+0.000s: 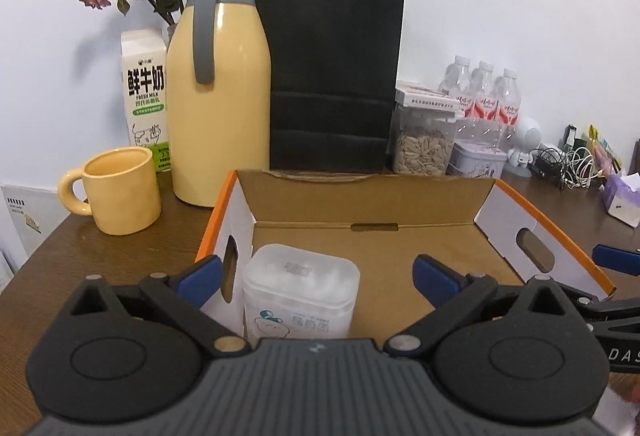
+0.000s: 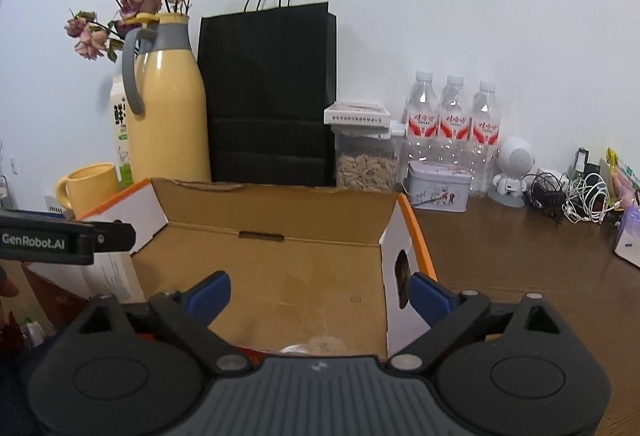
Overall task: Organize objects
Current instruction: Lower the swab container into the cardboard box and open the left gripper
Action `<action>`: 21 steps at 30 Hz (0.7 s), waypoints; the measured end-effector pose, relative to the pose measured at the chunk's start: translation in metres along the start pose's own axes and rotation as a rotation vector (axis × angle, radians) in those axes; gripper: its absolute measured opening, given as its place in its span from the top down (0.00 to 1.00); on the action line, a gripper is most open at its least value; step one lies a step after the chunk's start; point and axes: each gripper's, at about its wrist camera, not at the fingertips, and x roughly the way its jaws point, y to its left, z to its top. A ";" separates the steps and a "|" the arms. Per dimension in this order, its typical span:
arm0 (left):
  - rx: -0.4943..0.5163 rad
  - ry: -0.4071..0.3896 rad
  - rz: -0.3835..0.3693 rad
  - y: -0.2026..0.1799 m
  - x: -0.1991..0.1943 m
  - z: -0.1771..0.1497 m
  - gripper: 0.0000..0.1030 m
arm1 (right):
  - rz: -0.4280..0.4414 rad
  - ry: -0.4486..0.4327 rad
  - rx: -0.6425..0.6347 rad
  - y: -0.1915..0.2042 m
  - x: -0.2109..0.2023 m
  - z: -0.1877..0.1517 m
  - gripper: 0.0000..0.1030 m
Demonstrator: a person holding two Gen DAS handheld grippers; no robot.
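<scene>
An open cardboard box (image 1: pixel 362 202) with white and orange sides stands on the brown table; it also shows in the right wrist view (image 2: pixel 276 210). A translucent white plastic container (image 1: pixel 300 290) stands inside it at the left near corner. My left gripper (image 1: pixel 318 276) is open above the box's near edge, its fingers apart on either side of the container and not touching it. My right gripper (image 2: pixel 320 290) is open and empty over the box's near right part. A small pale object (image 2: pixel 316 347) shows at the box's near edge, mostly hidden.
Behind the box stand a yellow mug (image 1: pixel 116 192), a milk carton (image 1: pixel 146 96), a yellow thermos jug (image 1: pixel 218 84), dried roses, a black paper bag (image 1: pixel 330 72), a seed jar (image 1: pixel 424 140), a tin (image 2: pixel 438 190), three water bottles (image 2: pixel 452 120), a white speaker and cables (image 2: pixel 576 196).
</scene>
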 end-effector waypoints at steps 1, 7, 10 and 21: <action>0.001 -0.008 0.000 -0.001 -0.002 0.000 0.00 | 0.000 -0.006 -0.001 0.000 -0.001 0.001 0.00; 0.005 -0.057 0.006 -0.004 -0.019 0.004 0.00 | 0.005 -0.038 -0.018 0.004 -0.010 0.006 0.00; -0.005 -0.072 0.006 -0.003 -0.031 0.005 0.00 | 0.009 -0.052 -0.029 0.006 -0.016 0.010 0.00; 0.003 -0.098 0.026 0.003 -0.077 -0.001 0.00 | 0.025 -0.087 -0.041 0.008 -0.061 0.014 0.00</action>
